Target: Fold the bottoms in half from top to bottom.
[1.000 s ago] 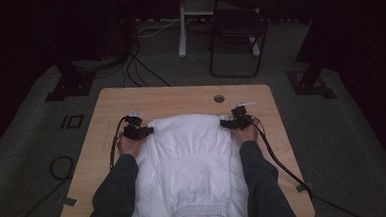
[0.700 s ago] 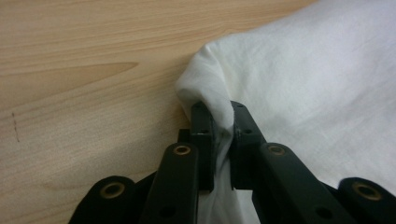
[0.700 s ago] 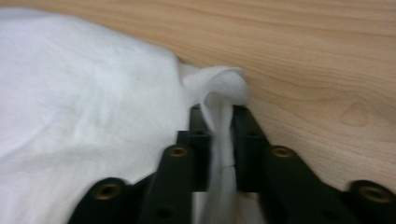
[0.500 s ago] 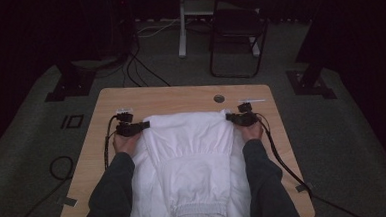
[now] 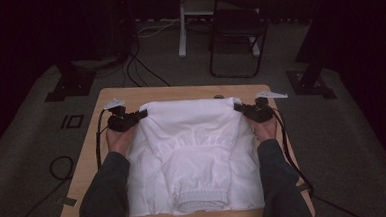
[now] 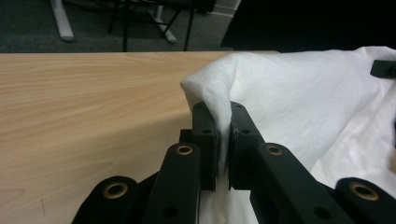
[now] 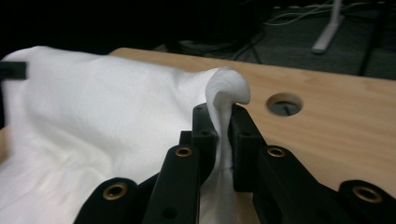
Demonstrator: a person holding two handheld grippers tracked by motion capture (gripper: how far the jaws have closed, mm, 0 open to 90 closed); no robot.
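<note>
1. The wooden table (image 5: 96, 158) carried the whole job, a round cable hole (image 7: 285, 103) near its far edge.
2. A white garment (image 5: 193, 158) covered most of the tabletop, its ribbed band lying at the near edge and its far edge stretched between the two tools.
3. The left gripper (image 5: 131, 117) was clamped on the far-left corner; the cloth stood pinched up between its jaws.
4. The right gripper (image 5: 245, 110) pinched the far-right corner likewise, just beside the hole, cloth bulging above the pads.
</note>
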